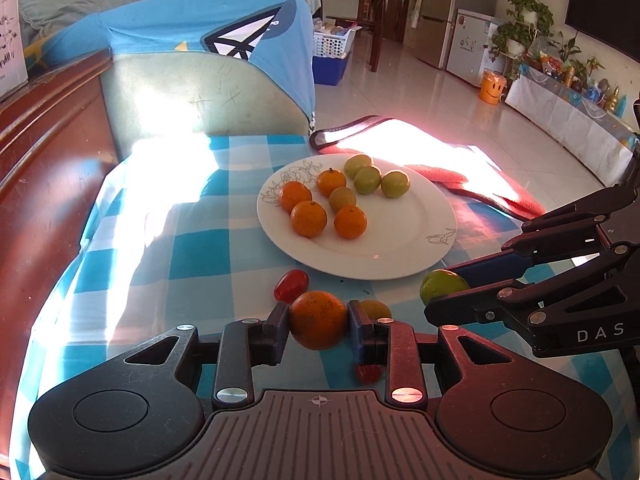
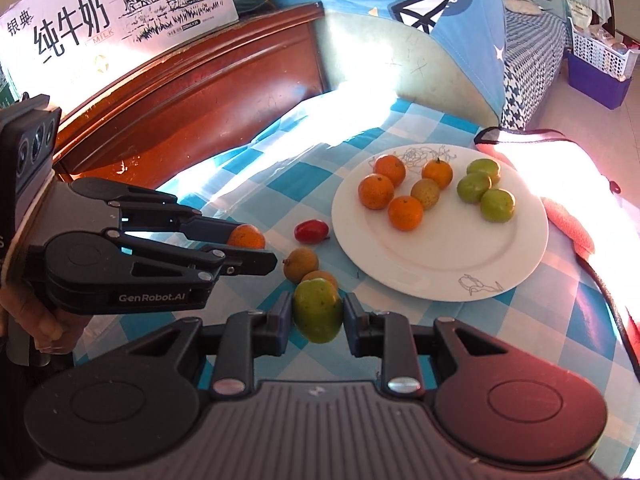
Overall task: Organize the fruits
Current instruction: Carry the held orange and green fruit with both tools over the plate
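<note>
Blue-and-white checked cloth [image 1: 200,256] is spread over the table, and a white plate [image 1: 400,248] is set on it, near the far edge. On the plate, four oranges are grouped on one side, among them the nearest one [image 1: 350,222], with a brownish fruit [image 1: 342,198] between them; three green fruits [image 1: 367,179] are gathered on the other side. The left gripper [image 1: 319,320] is closed on an orange [image 1: 318,319], which is pinched between its dark pads and held clear of the cloth, just short of the plate's near rim. The right gripper [image 2: 317,316] is likewise clamped on a green fruit [image 2: 318,310], gripped at both sides and raised above the cloth. Between the two tools and the plate, loose fruit is left on the cloth: a red cherry tomato [image 1: 291,285] near the plate's rim, a brown round fruit [image 2: 301,265] beside it, and a small orange-brown fruit [image 2: 320,277] partly hidden behind the held green one. A second red piece [image 1: 368,373] is seen under the left gripper's fingers. A pink towel [image 1: 452,176] is draped past the plate, and a bare hand [image 2: 44,326] is seen on the left tool's handle.
</note>
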Demonstrator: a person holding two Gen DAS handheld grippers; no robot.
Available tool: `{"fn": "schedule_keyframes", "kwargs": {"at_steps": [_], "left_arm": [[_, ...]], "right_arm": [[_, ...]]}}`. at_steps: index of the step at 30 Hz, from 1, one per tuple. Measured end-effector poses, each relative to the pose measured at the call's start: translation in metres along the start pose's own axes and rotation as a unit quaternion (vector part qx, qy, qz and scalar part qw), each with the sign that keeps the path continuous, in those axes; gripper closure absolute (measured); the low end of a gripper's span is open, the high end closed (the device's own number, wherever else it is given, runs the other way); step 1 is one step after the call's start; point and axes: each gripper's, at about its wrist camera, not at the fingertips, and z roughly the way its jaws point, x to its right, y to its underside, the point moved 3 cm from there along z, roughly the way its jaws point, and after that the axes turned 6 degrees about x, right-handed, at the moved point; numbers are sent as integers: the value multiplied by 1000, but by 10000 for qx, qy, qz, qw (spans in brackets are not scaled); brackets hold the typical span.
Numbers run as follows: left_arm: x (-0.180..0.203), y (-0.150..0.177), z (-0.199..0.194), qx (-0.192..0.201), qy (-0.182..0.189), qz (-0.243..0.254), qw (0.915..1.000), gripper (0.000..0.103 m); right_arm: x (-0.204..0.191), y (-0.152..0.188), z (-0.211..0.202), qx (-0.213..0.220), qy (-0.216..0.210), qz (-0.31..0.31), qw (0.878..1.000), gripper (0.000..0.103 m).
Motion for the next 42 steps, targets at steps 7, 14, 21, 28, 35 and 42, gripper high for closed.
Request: {"fn": "schedule_keyframes", "kwargs": {"at_steps": [7, 14, 21, 28, 35, 42], "left_arm": [[10, -16, 4, 201, 104, 88, 9997, 75], [17, -27, 16, 283, 147, 112, 9994, 75], [24, -34, 32, 275, 239, 21, 9993, 75], [29, -38, 47, 221, 286, -17, 9993, 75], [32, -34, 69, 16, 220, -48, 9997, 75], [32, -34, 81, -92, 119, -176, 9997, 75]], "right_arm": [[13, -21, -10, 252, 161, -65, 9995, 76], [38, -38, -16, 415, 375, -3, 9984, 76], [67, -45, -6, 342, 594, 166, 9975, 76], [81, -45, 3, 272, 661, 282, 9970, 76], [87, -42, 20, 88, 681, 279, 9972, 76], [94, -42, 30, 17, 742, 319, 9967, 76]]}}
